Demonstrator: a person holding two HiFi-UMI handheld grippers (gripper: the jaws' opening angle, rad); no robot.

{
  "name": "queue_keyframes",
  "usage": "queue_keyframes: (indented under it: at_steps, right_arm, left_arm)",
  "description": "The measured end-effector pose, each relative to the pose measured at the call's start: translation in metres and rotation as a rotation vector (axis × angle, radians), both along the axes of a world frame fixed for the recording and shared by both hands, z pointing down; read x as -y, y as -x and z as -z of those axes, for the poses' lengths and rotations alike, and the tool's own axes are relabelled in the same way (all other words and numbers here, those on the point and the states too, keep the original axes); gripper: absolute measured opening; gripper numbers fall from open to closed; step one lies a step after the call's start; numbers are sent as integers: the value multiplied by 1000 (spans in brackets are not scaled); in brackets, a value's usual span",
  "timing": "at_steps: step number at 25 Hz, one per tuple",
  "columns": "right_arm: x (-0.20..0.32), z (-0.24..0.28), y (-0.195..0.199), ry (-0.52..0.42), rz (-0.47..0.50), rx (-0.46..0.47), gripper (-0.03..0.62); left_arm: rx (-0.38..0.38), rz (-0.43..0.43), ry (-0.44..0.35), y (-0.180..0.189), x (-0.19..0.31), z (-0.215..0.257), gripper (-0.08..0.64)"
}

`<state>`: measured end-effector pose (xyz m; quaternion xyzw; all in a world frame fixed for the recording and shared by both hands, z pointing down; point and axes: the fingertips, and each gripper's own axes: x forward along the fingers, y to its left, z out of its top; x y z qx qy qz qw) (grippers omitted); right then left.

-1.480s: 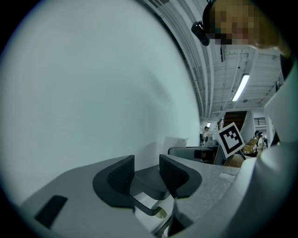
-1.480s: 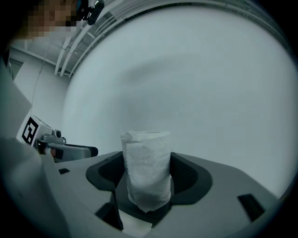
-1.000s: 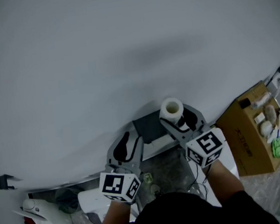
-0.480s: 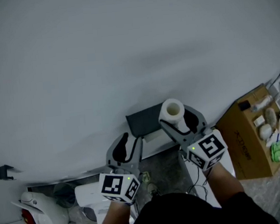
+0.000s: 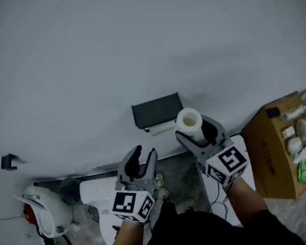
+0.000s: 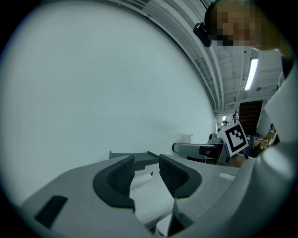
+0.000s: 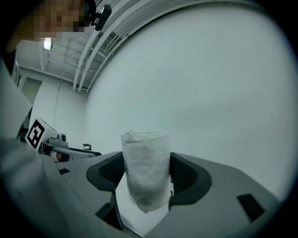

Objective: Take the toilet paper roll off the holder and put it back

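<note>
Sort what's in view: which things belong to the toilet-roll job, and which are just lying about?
Job: toilet paper roll, held in the right gripper; dark wall holder; left gripper, empty.
Lying about: cardboard box of odds and ends; white floor appliance; small black wall bracket.

Big plain pale grey wall (image 5: 135, 51) fills most of the view. The floor (image 5: 181, 182) is mottled grey, stone-looking. A brown cardboard box (image 5: 274, 153) stands at the right with odds and ends on top. Far left there's a small black wall bracket (image 5: 8, 161), with a rounded white appliance with a red part (image 5: 41, 224) below it, maybe a cleaner. A long ceiling strip light (image 6: 252, 74) is lit.
</note>
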<state>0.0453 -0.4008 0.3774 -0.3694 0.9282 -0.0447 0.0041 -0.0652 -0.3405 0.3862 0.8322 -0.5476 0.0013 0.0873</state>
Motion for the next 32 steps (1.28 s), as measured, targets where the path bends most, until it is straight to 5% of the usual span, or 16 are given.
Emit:
queue_keyframes:
  at_steps: [14, 24, 32]
  right_arm:
    - [-54, -27, 58, 71, 132, 17, 293]
    - [-125, -21, 138, 79, 87, -18, 293]
    - [-202, -18, 176, 71, -22, -42, 291]
  left_arm:
    - [4, 121, 39, 47, -65, -13, 150]
    - [-46, 80, 12, 132, -131, -10, 150]
    - [-90, -33, -17, 176, -192, -10, 150]
